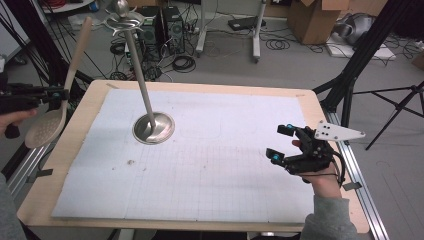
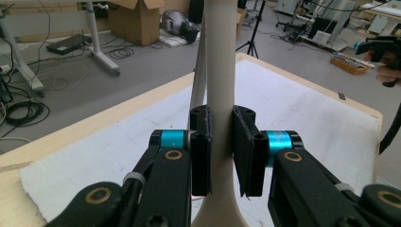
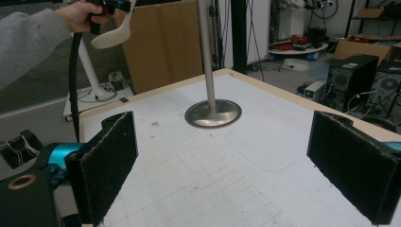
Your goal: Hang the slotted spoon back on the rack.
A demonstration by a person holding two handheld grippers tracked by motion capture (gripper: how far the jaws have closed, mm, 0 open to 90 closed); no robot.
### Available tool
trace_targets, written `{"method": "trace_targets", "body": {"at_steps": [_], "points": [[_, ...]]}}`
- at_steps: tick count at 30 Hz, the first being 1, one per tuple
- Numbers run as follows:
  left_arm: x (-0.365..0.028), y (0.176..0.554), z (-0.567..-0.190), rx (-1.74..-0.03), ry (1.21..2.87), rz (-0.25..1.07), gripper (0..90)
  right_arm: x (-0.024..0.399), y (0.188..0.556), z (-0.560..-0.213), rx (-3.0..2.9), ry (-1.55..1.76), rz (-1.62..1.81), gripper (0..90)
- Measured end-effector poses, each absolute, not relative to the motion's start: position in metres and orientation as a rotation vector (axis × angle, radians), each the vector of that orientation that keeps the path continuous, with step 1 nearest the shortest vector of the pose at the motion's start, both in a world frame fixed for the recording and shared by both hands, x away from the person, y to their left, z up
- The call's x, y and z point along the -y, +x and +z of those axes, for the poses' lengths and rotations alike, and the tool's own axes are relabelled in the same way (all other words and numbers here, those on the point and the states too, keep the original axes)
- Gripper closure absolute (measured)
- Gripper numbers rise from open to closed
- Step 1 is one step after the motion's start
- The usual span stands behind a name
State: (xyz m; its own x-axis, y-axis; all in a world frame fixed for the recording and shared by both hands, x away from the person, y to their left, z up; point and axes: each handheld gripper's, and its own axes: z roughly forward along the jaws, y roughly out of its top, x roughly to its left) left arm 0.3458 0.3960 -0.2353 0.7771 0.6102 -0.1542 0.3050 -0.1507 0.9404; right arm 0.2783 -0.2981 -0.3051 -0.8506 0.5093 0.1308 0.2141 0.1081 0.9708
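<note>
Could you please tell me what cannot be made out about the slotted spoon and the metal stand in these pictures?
- Beige slotted spoon: in the left gripper view, its bowl is cut off by the bottom edge behind the left gripper.
- Tall silver metal stand: in the right gripper view, its top is cut off by the upper edge; in the high view, the hooks are too small to count.

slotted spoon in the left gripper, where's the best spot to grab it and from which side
Grip the slim straight handle, as the left gripper does now: its pads clamp the slotted spoon just above where the handle widens into the perforated bowl. Come in square across the handle's narrow width. The bowl looks too broad and curved for a sure pinch, and gripping low probably keeps the long handle from swinging.
</note>
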Motion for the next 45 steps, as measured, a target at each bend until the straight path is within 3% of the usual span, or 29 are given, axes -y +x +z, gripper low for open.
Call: {"method": "trace_targets", "body": {"at_steps": [45], "points": [[-0.353,0.365,-0.252,-0.756,1.827,0.288,77.8,0.297,0.279,-0.306,-2.150,0.725,1.803,8.1]]}}
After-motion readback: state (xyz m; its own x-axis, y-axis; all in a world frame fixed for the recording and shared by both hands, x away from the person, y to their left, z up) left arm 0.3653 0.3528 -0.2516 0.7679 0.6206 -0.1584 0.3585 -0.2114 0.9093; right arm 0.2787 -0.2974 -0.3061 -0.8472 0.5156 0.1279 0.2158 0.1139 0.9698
